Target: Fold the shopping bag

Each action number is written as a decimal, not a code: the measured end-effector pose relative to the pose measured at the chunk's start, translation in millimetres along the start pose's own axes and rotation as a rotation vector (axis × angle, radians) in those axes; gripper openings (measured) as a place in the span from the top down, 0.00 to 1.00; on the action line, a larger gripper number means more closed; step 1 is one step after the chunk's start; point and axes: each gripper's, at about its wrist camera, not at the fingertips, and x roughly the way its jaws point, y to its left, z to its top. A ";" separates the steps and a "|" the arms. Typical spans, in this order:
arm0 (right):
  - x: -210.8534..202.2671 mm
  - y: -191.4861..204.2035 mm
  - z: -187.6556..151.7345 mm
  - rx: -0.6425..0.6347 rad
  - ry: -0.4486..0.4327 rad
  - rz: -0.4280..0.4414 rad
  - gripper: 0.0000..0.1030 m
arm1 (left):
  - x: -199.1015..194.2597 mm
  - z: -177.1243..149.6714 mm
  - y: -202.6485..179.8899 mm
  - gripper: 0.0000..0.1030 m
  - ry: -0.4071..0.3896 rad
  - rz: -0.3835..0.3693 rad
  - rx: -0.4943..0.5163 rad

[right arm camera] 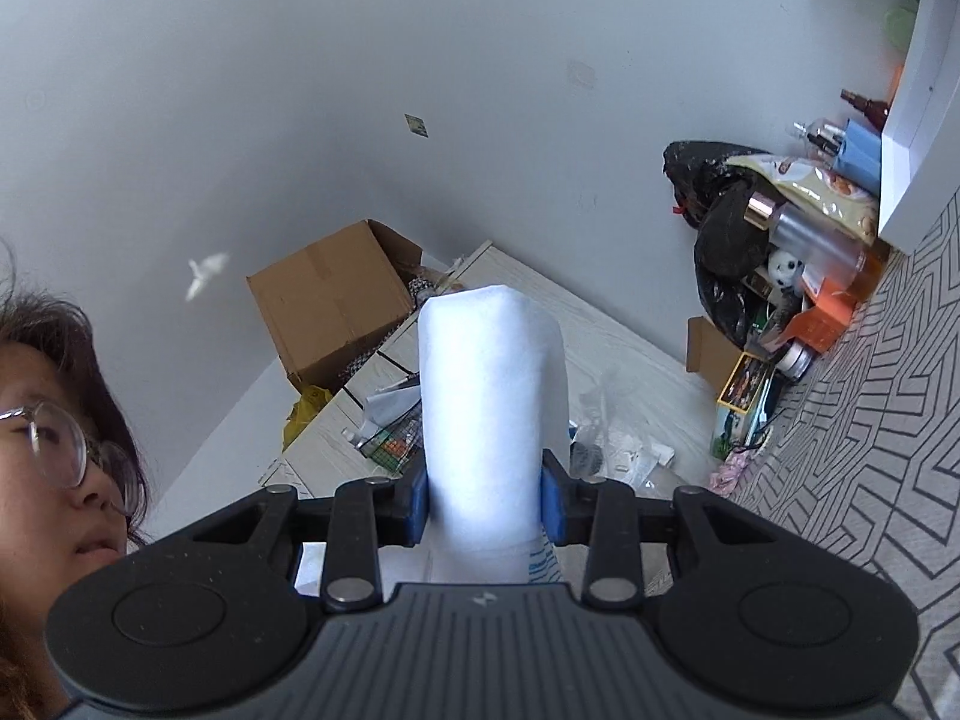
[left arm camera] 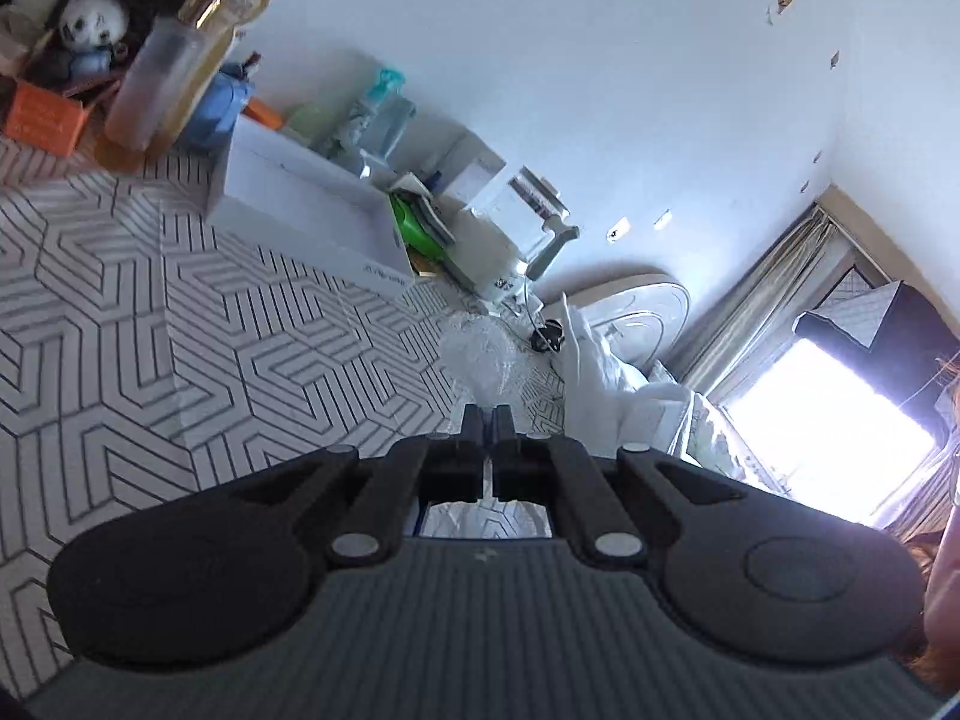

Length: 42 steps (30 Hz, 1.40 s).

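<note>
Pale, smooth walls behind; underfoot a tablecloth [left arm camera: 180, 330] printed with thin dark lines in a geometric maze of chevrons and hexagons on white.

Left wrist view: left gripper [left arm camera: 486, 417] of matte black plastic, ribbed grey housing below, jaws pressed together with nothing seen between the tips. Just beyond the tips, a crinkled clear plastic wad [left arm camera: 480, 354], and beside it to the right a heap of thin white plastic [left arm camera: 600, 372], limp and creased. Farther back, a shallow white rectangular tray [left arm camera: 300, 210], a green flat item, and clutter including a frosted cylindrical bottle [left arm camera: 159, 72] with a coppery cap, an orange box [left arm camera: 45, 117] and a small panda plush [left arm camera: 90, 18]. Bright window [left arm camera: 828, 426] with a grey curtain at right.

Right wrist view: right gripper [right arm camera: 485, 504] partly closed, blue pads gripping the shopping bag [right arm camera: 489, 408], folded into a tall white slab with a rounded top and a soft, matte, slightly fuzzy surface, held upright and raised off the cloth. Blue printing visible at the bag's lower edge. Behind, an open brown cardboard box [right arm camera: 327, 300], a wood-grain surface strewn with small items, a glossy black plastic sack [right arm camera: 720, 228]. Part of a person's head at left edge, wearing round glasses.
</note>
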 end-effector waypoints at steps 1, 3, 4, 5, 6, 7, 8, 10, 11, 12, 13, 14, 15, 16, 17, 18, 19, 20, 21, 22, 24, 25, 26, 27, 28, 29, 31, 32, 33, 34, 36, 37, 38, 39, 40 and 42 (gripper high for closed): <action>9.7 -6.8 3.2 0.021 0.023 -0.057 0.65 | 7.2 -3.3 6.0 0.99 0.023 0.014 -0.019; 26.9 -23.0 7.9 0.071 0.066 -0.149 0.65 | 19.0 -9.7 18.8 0.99 0.061 0.044 -0.055; 33.2 -31.7 9.0 0.104 0.081 -0.179 0.65 | 21.4 -13.0 27.1 0.99 0.067 0.064 -0.078; 39.5 -42.8 9.9 0.149 0.098 -0.212 0.65 | 23.2 -16.3 37.3 0.99 0.072 0.096 -0.101; 45.8 -56.0 10.6 0.203 0.116 -0.246 0.65 | 23.6 -18.3 44.5 0.99 0.075 0.123 -0.113; 51.5 -68.3 10.4 0.246 0.136 -0.280 0.65 | 23.3 -20.1 53.1 0.99 0.076 0.146 -0.128; 56.7 -79.9 9.4 0.280 0.157 -0.314 0.65 | 22.9 -21.3 60.3 0.99 0.080 0.161 -0.142; 66.7 -93.7 7.3 0.326 0.192 -0.369 0.65 | 22.0 -23.6 72.5 0.99 0.087 0.184 -0.158; 70.6 -93.0 5.7 0.316 0.207 -0.396 0.65 | 21.7 -24.4 76.3 0.99 0.091 0.192 -0.161; 75.3 -91.1 4.0 0.297 0.230 -0.441 0.65 | 20.6 -24.8 78.0 0.99 0.093 0.200 -0.162; 80.0 -89.2 2.3 0.278 0.253 -0.485 0.65 | 19.7 -24.9 78.3 1.00 0.095 0.214 -0.149; 85.7 -86.9 0.7 0.256 0.281 -0.529 0.65 | 19.1 -24.9 78.0 1.00 0.097 0.230 -0.131; 92.4 -84.2 -0.7 0.230 0.314 -0.572 0.65 | 18.7 -24.5 78.1 1.00 0.099 0.244 -0.122; 97.9 -81.3 -1.9 0.204 0.344 -0.609 0.65 | 18.5 -24.1 78.9 1.00 0.104 0.262 -0.113; 101.1 -78.5 -2.9 0.185 0.366 -0.631 0.65 | 17.8 -23.8 80.5 1.00 0.105 0.279 -0.108; 105.2 -76.0 -3.6 0.166 0.385 -0.653 0.65 | 16.9 -23.6 82.2 0.99 0.102 0.290 -0.109; 110.4 -72.5 -4.7 0.139 0.407 -0.686 0.65 | 14.4 -23.7 84.1 0.99 0.095 0.301 -0.110; 117.0 -67.7 -7.2 0.095 0.433 -0.730 0.65 | 11.2 -23.8 86.1 0.99 0.085 0.313 -0.111; 122.6 -62.8 -10.1 0.053 0.450 -0.764 0.65 | 6.8 -23.3 87.5 0.99 0.071 0.319 -0.114; 125.9 -58.2 -12.9 0.027 0.457 -0.783 0.65 | 1.8 -22.6 88.7 0.99 0.055 0.323 -0.117; 129.6 -52.5 -14.8 -0.009 0.468 -0.802 0.65 | -8.8 -21.0 90.6 0.99 0.026 0.333 -0.124; 131.2 -51.2 -14.7 -0.015 0.467 -0.809 0.65 | -14.8 -20.2 91.0 0.99 0.011 0.348 -0.122; 133.2 -49.5 -16.1 -0.024 0.467 -0.818 0.65 | -20.0 -19.4 91.6 0.99 0.000 0.353 -0.122; 135.1 -47.3 -17.7 -0.039 0.472 -0.825 0.65 | -24.5 -18.7 92.3 0.99 -0.009 0.354 -0.123; 136.8 -45.4 -18.6 -0.052 0.476 -0.833 0.65 | -29.0 -17.5 92.7 0.99 -0.020 0.353 -0.126; 138.4 -44.1 -18.7 -0.066 0.482 -0.840 0.65 | -33.4 -16.1 93.0 0.99 -0.030 0.353 -0.129; 141.3 -40.1 -20.4 -0.108 0.497 -0.856 0.65 | -42.7 -13.1 92.9 0.99 -0.054 0.344 -0.135; 142.7 -38.4 -21.9 -0.127 0.503 -0.866 0.65 | -46.9 -11.8 92.0 0.99 -0.063 0.328 -0.138; 146.4 -35.7 -24.7 -0.160 0.512 -0.880 0.65 | -49.1 -10.9 91.4 0.99 -0.071 0.312 -0.141; 150.1 -32.5 -28.1 -0.200 0.521 -0.895 0.65 | -50.7 -8.9 90.3 0.99 -0.079 0.286 -0.145; 157.2 -25.3 -36.1 -0.287 0.539 -0.920 0.64 | -52.4 -4.7 87.8 0.99 -0.092 0.242 -0.151; 160.1 -21.7 -40.7 -0.330 0.544 -0.930 0.64 | -50.0 -1.8 85.6 0.99 -0.095 0.245 -0.144; 162.9 -17.1 -46.3 -0.376 0.547 -0.940 0.64 | -47.5 -0.1 83.1 0.99 -0.090 0.266 -0.137; 164.9 -13.6 -49.8 -0.407 0.550 -0.947 0.64 | -46.1 0.4 81.0 0.99 -0.085 0.304 -0.131; 165.7 -11.8 -51.0 -0.418 0.549 -0.949 0.64 | -45.7 -0.5 79.7 0.99 -0.076 0.334 -0.124; 166.5 -7.4 -53.7 -0.440 0.544 -0.953 0.64 | -46.1 -4.0 78.9 0.97 -0.055 0.376 -0.121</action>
